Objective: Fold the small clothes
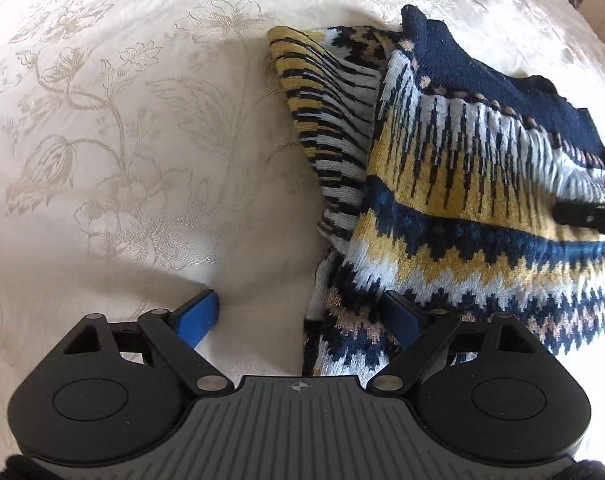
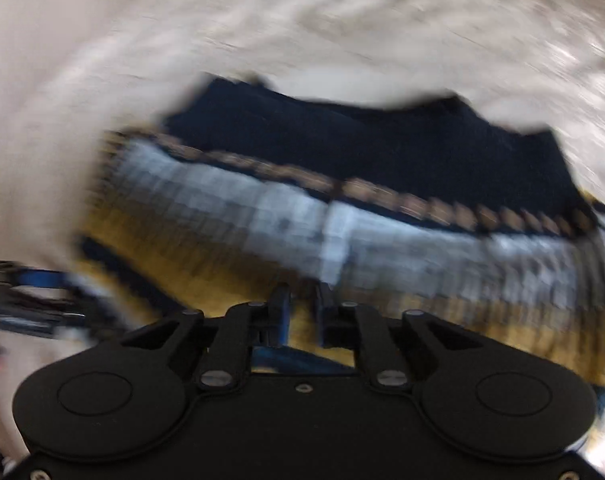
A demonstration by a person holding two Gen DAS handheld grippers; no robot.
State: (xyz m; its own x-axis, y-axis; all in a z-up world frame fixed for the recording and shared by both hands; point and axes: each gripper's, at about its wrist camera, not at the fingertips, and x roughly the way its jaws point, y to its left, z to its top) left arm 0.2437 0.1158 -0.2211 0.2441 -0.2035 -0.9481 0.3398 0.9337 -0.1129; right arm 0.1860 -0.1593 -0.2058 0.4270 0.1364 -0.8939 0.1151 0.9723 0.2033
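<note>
Left wrist view
Surface: cream bedspread (image 1: 122, 140) woven with a pale flower pattern, filling the left half and the far side.
Sweater: knitted sweater (image 1: 482, 184), navy, yellow and white zigzag bands, lying rumpled on the right part of the bedspread; a striped sleeve (image 1: 326, 112) is bunched along its left side.
Left gripper (image 1: 306, 320): claw spread wide, nothing pinched. One blue-padded finger hangs over bare bedspread; the other overlaps the sweater's near left edge. Contact cannot be told.
Right gripper (image 1: 590, 216): only a dark, blurred tip enters from the right edge, over the sweater.

Right wrist view
Picture quality: heavily smeared by motion.
Sweater (image 2: 342, 224): spread across the middle, its plain navy part on the far side, white and yellow bands nearer.
Right gripper (image 2: 302, 304): fingers drawn close together over the yellow band; whether cloth is pinched between them cannot be told.
Left gripper (image 2: 38, 280): blurred black and blue shape at the left edge, beside the sweater.
Bedspread (image 2: 302, 20): pale, beyond the sweater.
</note>
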